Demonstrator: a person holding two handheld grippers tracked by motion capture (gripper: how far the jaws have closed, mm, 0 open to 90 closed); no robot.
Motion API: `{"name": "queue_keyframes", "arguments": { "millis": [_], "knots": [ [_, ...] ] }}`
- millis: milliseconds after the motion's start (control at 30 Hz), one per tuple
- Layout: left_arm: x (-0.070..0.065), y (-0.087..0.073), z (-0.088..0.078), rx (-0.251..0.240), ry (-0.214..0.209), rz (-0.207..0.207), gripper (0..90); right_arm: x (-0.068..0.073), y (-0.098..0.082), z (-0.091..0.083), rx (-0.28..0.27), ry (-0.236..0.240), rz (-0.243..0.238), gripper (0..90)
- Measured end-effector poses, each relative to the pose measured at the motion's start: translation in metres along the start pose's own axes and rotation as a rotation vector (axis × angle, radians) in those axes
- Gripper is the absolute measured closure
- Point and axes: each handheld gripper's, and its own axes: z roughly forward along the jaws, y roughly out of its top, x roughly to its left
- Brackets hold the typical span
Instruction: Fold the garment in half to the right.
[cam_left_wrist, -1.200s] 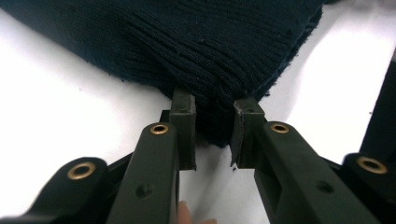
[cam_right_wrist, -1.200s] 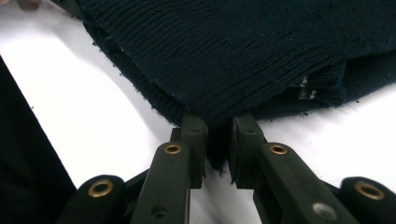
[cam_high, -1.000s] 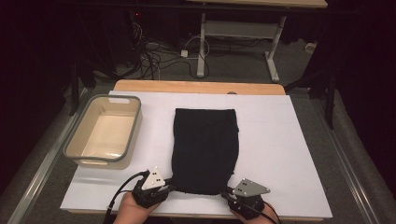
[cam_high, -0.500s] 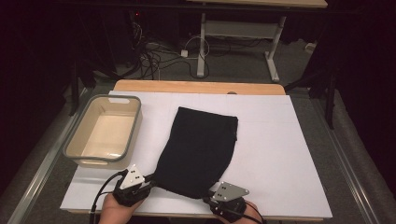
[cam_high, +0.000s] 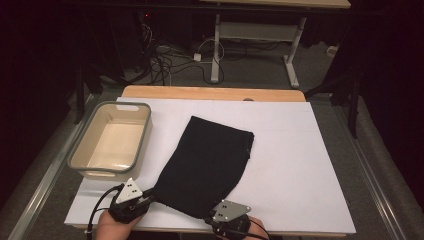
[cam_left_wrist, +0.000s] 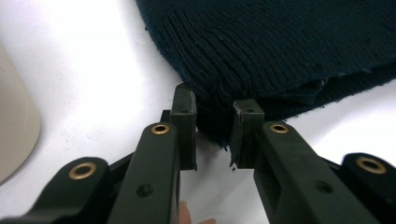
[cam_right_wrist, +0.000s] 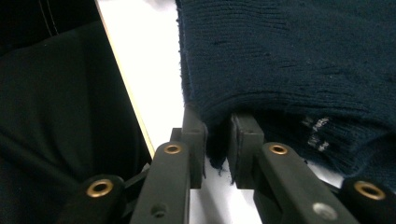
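The dark knitted cloth (cam_high: 207, 167) lies skewed on the white table (cam_high: 300, 170), beside the tub (cam_high: 111, 141). The left gripper (cam_high: 150, 192) and right gripper (cam_high: 215, 220) each pinch a near corner, narrow jaws clamped, probably to drag and turn it flat

A dark room: grey carpet (cam_high: 320, 75), tangled cables (cam_high: 165, 57) on the floor, a metal-legged desk (cam_high: 250, 32) behind the table.
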Motion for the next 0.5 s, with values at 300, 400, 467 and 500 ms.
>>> {"name": "queue_keyframes", "arguments": {
  "millis": [300, 400, 467, 500],
  "knots": [
    [-0.003, 0.005, -0.014, -0.127, -0.027, -0.007, 39.9, -0.005, -0.001, -0.018, -0.089, 0.032, 0.058, 49.5],
    [-0.006, 0.009, -0.018, -0.184, -0.029, -0.004, 31.9, -0.009, -0.001, -0.031, -0.139, 0.012, 0.081, 45.3],
    [-0.008, 0.012, -0.018, -0.22, -0.048, -0.007, 29.3, -0.012, -0.002, -0.038, -0.16, -0.023, 0.078, 41.7],
    [-0.009, 0.014, -0.017, -0.226, -0.054, -0.004, 27.9, -0.015, -0.004, -0.04, -0.166, -0.041, 0.076, 39.7]
  ]
}}
